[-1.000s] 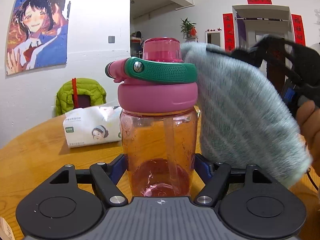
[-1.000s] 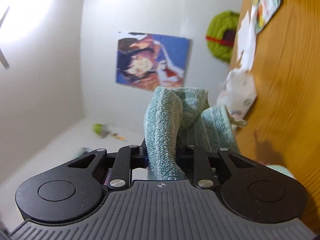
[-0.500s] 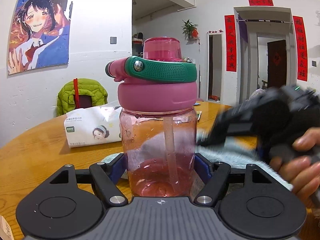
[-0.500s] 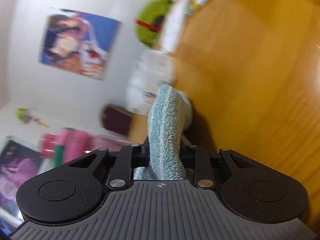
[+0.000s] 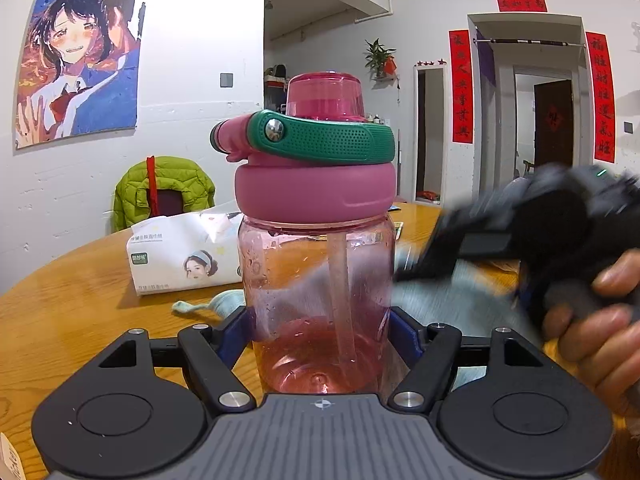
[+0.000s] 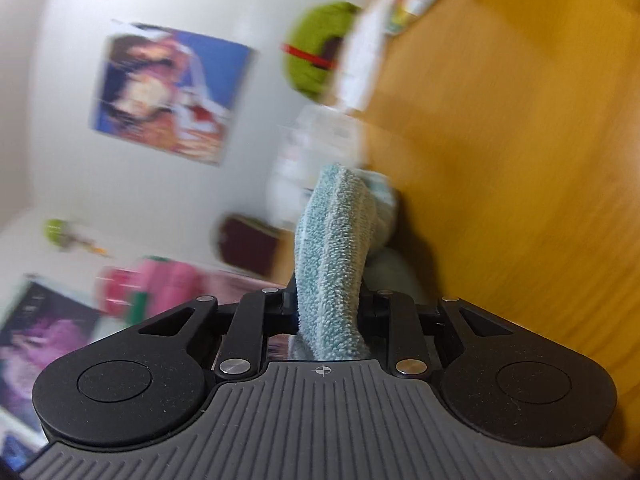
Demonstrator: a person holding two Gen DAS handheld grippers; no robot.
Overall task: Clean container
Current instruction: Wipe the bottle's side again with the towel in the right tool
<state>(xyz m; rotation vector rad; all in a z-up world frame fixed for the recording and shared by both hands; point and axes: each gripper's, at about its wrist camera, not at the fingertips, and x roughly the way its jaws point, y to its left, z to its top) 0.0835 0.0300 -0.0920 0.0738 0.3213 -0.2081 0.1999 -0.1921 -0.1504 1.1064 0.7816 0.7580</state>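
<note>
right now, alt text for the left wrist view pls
The left gripper clamps a pink water bottle with a green carry handle, upright on a wooden table. To its right, the blurred right gripper holds a teal towel low beside it; a tissue pack lies behind.

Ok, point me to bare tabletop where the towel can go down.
Bare wood lies left of the bottle, in front of the tissue pack. Right of the bottle is crowded: the right tool and towel fill it.

Bottle (image 5: 316,280) glossy clear plastic; cloth (image 6: 332,264) rough terry; table (image 5: 60,312) smooth varnished wood.
</note>
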